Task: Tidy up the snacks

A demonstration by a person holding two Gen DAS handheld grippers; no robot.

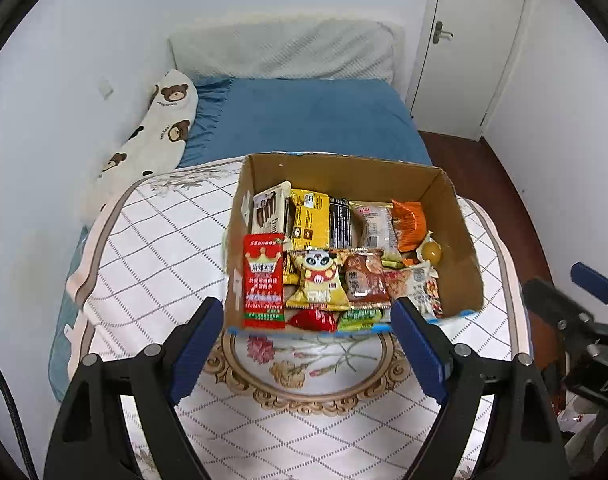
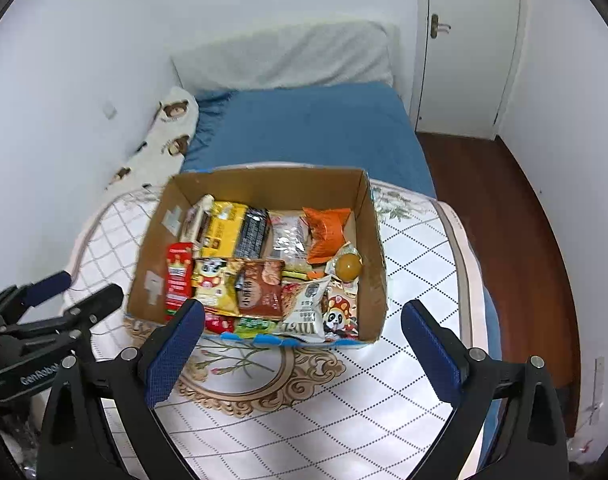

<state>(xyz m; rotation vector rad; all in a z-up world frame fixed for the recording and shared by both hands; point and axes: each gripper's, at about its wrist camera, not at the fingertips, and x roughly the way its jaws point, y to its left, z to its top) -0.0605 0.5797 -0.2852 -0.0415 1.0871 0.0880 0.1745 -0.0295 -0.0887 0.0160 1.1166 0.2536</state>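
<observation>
An open cardboard box (image 1: 455,240) (image 2: 367,240) stands on a white quilted mat on the bed. It holds several snack packets: a red packet (image 1: 264,280) (image 2: 178,276) upright at the left, a yellow panda packet (image 1: 317,280) (image 2: 212,280), a brown packet (image 1: 365,280) (image 2: 262,288), an orange packet (image 1: 409,224) (image 2: 327,232) and a yellow jelly cup (image 1: 431,254) (image 2: 347,266). My left gripper (image 1: 305,316) is open and empty in front of the box. My right gripper (image 2: 304,320) is open and empty, also just in front of the box.
The quilted mat (image 1: 304,412) (image 2: 323,400) lies over a blue bed (image 1: 311,116) (image 2: 311,128). A bear-print pillow (image 1: 160,128) lies along the left wall. A white door (image 1: 471,40) and wooden floor (image 2: 503,220) are on the right. The other gripper shows at each view's edge.
</observation>
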